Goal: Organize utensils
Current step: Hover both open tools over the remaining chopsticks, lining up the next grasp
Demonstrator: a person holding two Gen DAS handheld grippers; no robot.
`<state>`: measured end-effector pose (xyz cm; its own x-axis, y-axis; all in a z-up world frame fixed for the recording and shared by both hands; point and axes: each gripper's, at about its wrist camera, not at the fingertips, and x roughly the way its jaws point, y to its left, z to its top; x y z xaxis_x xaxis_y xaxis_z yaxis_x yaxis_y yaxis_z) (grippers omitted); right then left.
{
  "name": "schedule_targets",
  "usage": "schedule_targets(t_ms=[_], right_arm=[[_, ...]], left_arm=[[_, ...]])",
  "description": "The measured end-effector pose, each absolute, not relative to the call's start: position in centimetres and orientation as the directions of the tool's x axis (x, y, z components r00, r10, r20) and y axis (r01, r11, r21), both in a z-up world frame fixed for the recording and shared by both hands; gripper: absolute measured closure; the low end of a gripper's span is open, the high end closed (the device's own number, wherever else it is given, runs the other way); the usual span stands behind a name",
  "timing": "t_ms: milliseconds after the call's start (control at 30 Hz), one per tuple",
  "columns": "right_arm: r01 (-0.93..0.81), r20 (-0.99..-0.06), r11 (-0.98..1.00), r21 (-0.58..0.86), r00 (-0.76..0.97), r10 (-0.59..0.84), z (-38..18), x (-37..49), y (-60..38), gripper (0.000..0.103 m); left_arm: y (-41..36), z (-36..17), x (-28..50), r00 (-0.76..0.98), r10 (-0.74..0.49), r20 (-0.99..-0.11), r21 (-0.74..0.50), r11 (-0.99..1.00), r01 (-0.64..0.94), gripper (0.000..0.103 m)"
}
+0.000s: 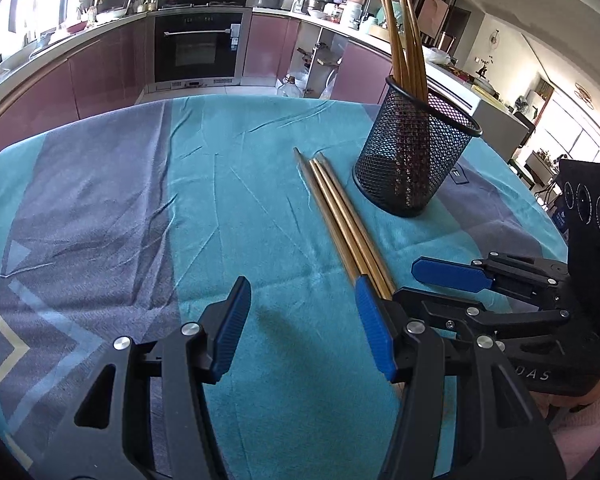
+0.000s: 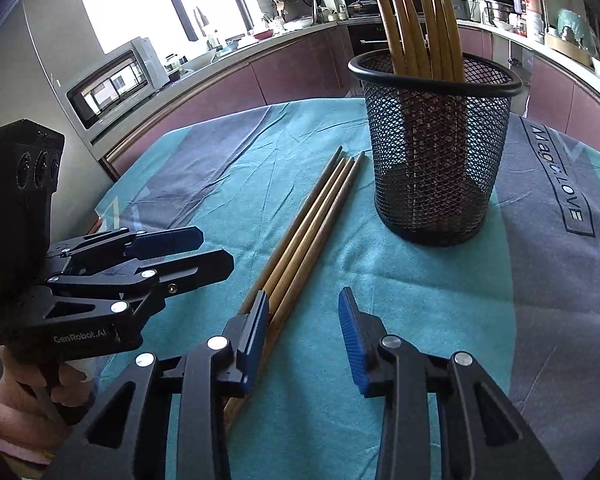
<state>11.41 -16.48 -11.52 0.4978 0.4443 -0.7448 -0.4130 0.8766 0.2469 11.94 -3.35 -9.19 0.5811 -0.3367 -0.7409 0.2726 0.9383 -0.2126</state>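
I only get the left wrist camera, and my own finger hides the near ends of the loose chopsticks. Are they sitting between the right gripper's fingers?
Observer: No. In the right wrist view the loose chopsticks pass beneath the right gripper's left finger. Only cloth shows in the open gap.
Operator: How many are loose?
Observer: Four tips show there, side by side.
Operator: Is my left gripper touching them?
Observer: The left gripper looks clear. A strip of cloth shows between its tips and the chopsticks.
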Motion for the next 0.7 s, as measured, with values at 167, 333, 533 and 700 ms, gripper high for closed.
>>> schedule_targets(t_ms=[167,333,533,700], right_arm=[[-0.413,-0.747,0.882,0.229,0.506,0.431,-11.60,11.31,-16.33,0.070],[-0.412,-0.748,0.883,0.225,0.508,0.428,-11.58,11.28,-16.31,0.071],[-0.412,-0.753,0.887,0.208,0.512,0.414,-11.56,11.24,-15.99,0.071],[-0.406,-0.758,0.893,0.195,0.515,0.400,-11.57,11.16,-15.84,0.075]], left_arm=[[-3.74,-9.27,11.83,0.588,-0.326,-0.740,-0.198,0.941,0.273,0.049],[-3.91,-9.38,11.80,0.590,-0.321,-0.741,-0.191,0.943,0.272,0.049],[-4.13,-9.43,11.68,0.592,-0.315,-0.742,-0.182,0.944,0.274,0.049],[-4.29,-9.52,11.64,0.592,-0.312,-0.743,-0.177,0.945,0.276,0.049]])
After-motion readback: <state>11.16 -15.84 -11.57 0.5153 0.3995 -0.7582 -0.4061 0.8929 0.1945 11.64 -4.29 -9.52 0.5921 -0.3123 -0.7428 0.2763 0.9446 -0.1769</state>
